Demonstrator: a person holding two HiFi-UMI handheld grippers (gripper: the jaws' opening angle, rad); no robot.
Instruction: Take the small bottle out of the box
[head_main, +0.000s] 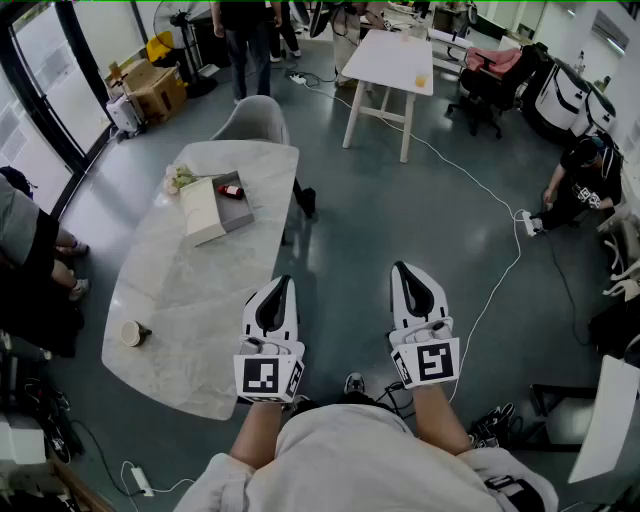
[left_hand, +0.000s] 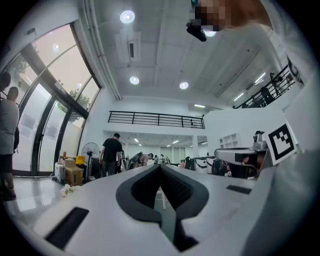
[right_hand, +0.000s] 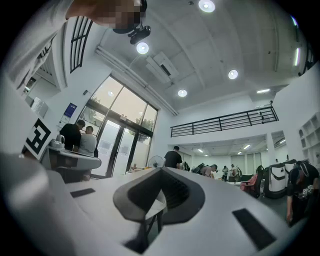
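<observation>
A: State of the tools?
B: Clenched and empty, both the left tool (head_main: 283, 284) and the right tool (head_main: 399, 268). Both are held near the person, well apart from the box (head_main: 241, 213).
A: And the small bottle (head_main: 232, 190)?
B: It is seen lying inside the open box, at the far end of the counter (head_main: 190, 290), beside the white lid (head_main: 201, 211).

- two grippers: left gripper (head_main: 281, 284), right gripper (head_main: 401, 269), at 6 o'clock
- two tables: marble table (head_main: 185, 300), white table (head_main: 395, 55) at 12 o'clock
- one box (head_main: 241, 210)
- one small bottle (head_main: 232, 190)
- one cup (head_main: 132, 333)
- one chair (head_main: 252, 120)
</observation>
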